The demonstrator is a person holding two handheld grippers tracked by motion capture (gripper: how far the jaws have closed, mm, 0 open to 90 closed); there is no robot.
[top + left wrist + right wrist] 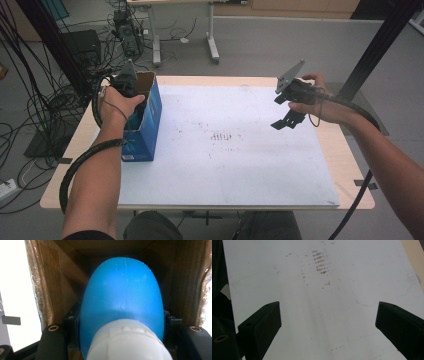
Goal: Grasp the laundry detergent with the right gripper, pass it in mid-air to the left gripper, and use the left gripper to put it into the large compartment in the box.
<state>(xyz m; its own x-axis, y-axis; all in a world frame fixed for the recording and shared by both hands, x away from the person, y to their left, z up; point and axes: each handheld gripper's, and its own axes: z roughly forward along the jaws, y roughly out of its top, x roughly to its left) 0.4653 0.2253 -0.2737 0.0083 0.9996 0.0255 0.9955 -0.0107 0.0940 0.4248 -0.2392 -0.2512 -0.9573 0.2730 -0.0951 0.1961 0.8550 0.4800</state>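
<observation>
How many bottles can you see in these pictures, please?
1: a blue bottle with a white cap, gripped by the left gripper inside the cardboard box. Others may be hidden deeper inside.

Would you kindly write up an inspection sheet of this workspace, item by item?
Surface: white board on a wooden table, with dark scuff marks mid-board.
Job's things: blue bottle with white cap, inside the open blue box at the board's left edge.
Clutter: nothing seen.
Grippers: left gripper reaches into the box, shut on the bottle; right gripper open, empty, above the board.
Cables: one trails along each forearm; a tangle on the floor at left.
Surroundings: grey floor, another table's legs behind.
</observation>
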